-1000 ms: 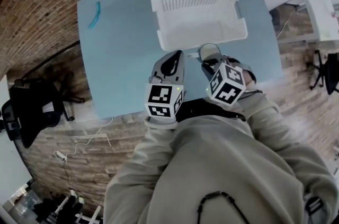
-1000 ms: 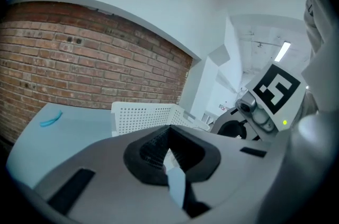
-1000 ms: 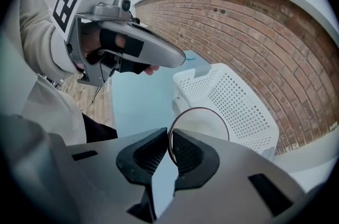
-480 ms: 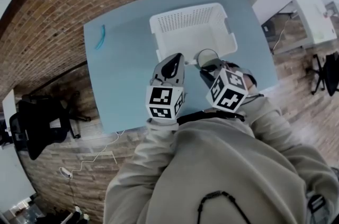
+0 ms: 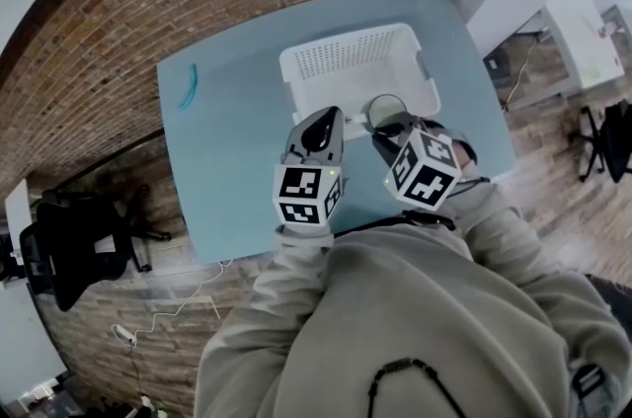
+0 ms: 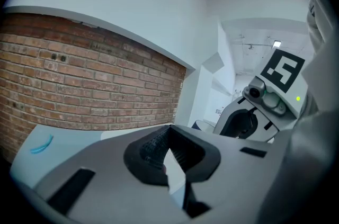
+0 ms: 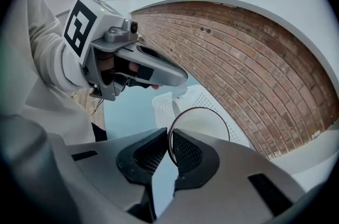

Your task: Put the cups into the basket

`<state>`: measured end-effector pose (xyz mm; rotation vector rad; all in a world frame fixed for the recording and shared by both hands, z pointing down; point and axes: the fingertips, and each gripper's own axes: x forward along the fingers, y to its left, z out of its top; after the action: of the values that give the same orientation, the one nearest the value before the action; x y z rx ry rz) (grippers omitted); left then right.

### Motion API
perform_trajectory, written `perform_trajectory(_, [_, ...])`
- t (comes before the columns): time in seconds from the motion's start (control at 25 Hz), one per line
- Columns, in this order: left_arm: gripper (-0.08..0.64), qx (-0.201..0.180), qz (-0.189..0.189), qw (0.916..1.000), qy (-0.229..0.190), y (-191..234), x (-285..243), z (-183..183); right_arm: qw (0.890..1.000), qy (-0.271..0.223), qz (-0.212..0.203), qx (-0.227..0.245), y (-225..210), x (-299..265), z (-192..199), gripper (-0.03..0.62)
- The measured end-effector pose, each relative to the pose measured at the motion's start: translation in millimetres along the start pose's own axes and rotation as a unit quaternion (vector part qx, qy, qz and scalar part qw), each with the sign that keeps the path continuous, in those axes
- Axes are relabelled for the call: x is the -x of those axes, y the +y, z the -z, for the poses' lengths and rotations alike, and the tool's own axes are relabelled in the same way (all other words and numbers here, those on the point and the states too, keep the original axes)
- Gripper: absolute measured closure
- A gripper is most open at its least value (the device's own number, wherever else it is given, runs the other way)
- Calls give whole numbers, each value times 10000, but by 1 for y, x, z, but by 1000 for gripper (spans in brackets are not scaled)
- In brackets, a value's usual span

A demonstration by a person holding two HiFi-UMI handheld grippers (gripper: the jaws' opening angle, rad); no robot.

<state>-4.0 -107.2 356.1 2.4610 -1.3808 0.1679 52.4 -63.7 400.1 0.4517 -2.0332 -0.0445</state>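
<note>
A clear cup [image 5: 388, 106] with a thin dark rim hangs at the near wall of the white perforated basket [image 5: 346, 50] on the blue table [image 5: 227, 149]. My right gripper [image 5: 381, 122] is shut on the cup's rim. In the right gripper view the rim of the cup [image 7: 204, 127] is pinched between the pads of the right gripper [image 7: 170, 139], with the basket [image 7: 212, 104] behind it. My left gripper [image 5: 318, 122] hovers just left of the cup, over the table beside the basket's near left corner. Its jaws [image 6: 168, 135] are shut with nothing between them.
A turquoise curved strip [image 5: 186, 87] lies at the table's far left. The table's near edge runs just under my grippers. A black office chair [image 5: 69, 238] stands on the brick floor to the left. White desks [image 5: 583, 21] stand to the right.
The head camera has pulled back, so table and basket look smaller. Both grippers and the held cup stay in much the same place at the basket's near wall.
</note>
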Motion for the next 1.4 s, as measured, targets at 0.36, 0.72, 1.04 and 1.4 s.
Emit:
perform_trajectory(0.36, [561, 75, -66, 9999, 51, 21, -20, -8, 9999, 105, -77, 27, -38, -31, -3, 551])
perform_trajectory(0.72, [561, 230, -180, 9990, 346, 53, -51, 5, 9991, 238, -347, -73, -72, -82, -4, 551])
perform_trajectory(1.04, [561, 547, -244, 9956, 720, 73, -86, 32, 9963, 506, -694, -61, -94, -144, 10, 551])
perform_trajectory(1.4, [561, 1106, -355, 9880, 1016, 80, -96, 66, 9881, 926, -1224, -128, -88, -223, 55, 551])
